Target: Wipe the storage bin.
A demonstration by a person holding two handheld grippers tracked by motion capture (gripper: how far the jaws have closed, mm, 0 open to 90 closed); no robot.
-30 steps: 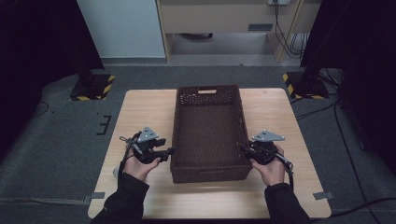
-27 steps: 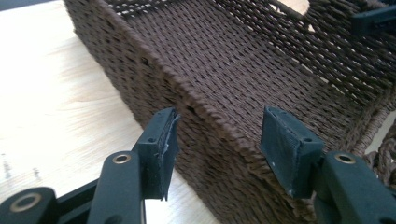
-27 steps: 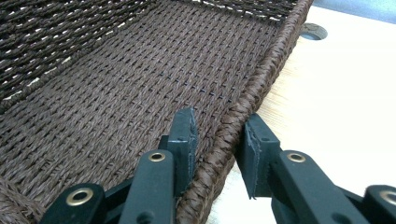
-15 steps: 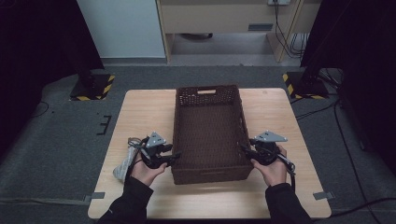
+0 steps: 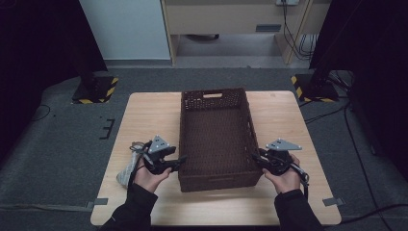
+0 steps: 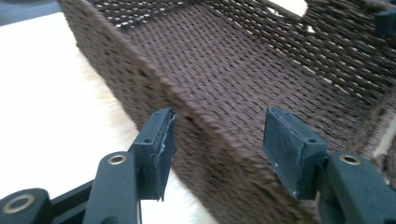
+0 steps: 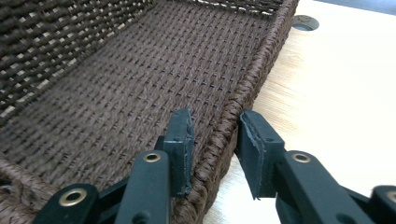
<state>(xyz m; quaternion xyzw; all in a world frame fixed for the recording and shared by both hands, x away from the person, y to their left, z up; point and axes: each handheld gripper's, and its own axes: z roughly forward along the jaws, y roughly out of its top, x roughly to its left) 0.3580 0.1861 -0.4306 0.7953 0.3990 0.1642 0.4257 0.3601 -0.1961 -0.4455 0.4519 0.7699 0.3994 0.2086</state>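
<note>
A dark brown woven basket [image 5: 182, 130] stands in the middle of the wooden table, with nothing in it. My left gripper [image 5: 182, 161] is at the basket's left wall near the front corner. In the left gripper view the left gripper [image 6: 217, 135] straddles that wall [image 6: 154, 93] with a wide gap. Its jaws have just been opening and do not press on the wall. My right gripper [image 5: 255, 161] is at the right wall. In the right gripper view the right gripper [image 7: 215, 140] has just been closing, and its pads sit against both sides of the rim [image 7: 247, 79].
The light wooden table [image 5: 144, 120] has bare room on both sides of the basket. A grey bundle [image 5: 126, 171] lies by the left hand at the table's left edge. A round hole [image 7: 302, 22] is in the tabletop past the right wall. Striped stand bases [image 5: 96, 91] sit on the floor behind.
The left hand has shifted slightly right and toward the front, bringing its jaws over the basket's left wall. The right hand has stayed at the right wall.
</note>
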